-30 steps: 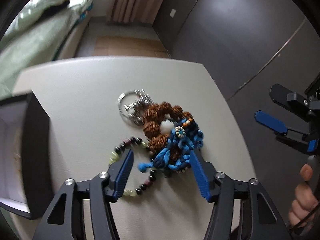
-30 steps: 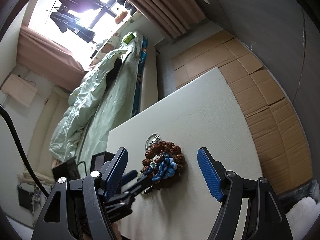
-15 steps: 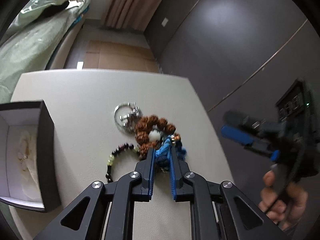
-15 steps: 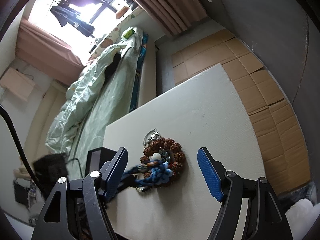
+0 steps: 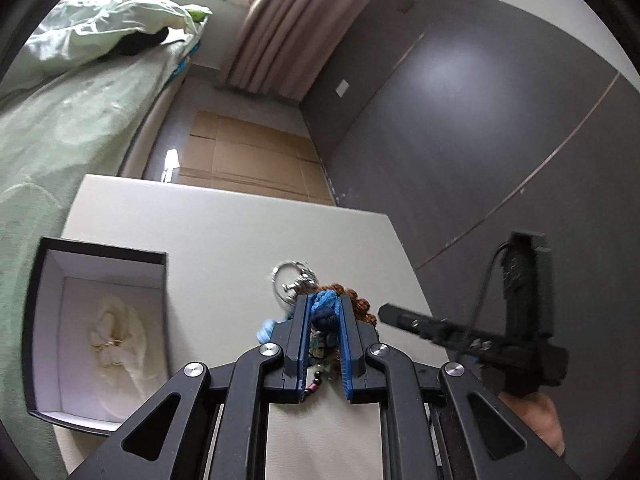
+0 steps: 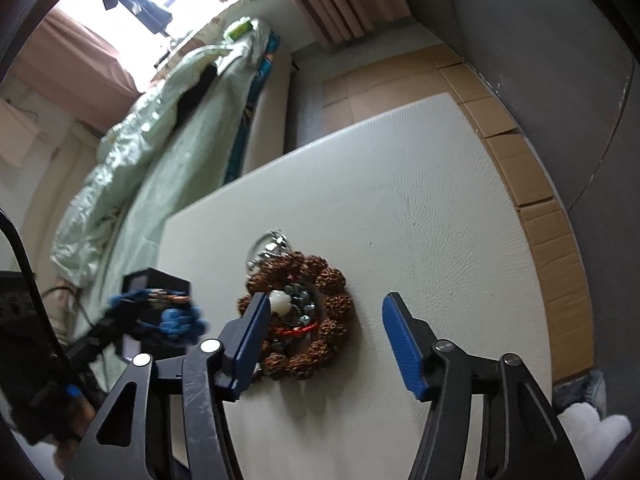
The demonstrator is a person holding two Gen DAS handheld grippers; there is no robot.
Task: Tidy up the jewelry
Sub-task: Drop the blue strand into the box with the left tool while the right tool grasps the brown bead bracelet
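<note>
Closest to me, the left gripper [image 5: 324,320] has its jaws pinched nearly together on the blue knot [image 5: 325,310], a braided cord piece with small beads hanging below it. From the right wrist view it looks lifted clear of the table [image 6: 420,220], carried off to the left toward the box [image 5: 96,332].

The right gripper [image 6: 326,340] hangs low over the table with its jaws spread wide and nothing between them. The brown bracelet [image 6: 298,316] lies flat just beyond the left pad, with a white bead and a red thread in its middle.

Behind the bracelet, touching it, sits the key ring [image 6: 266,246]. The open box stands on the table's left side, pale lining showing, with something small and gold already inside.

Farther off are the bed [image 6: 160,140], the cardboard floor and the curtain.

The risks I see: the dangling bead strand could snag on the box wall as the knot goes in, or the cord could slip out, since only the soft knot is held. Whether the strand below is still caught on the bracelet I cannot tell; if so, a lift would drag the pile.
</note>
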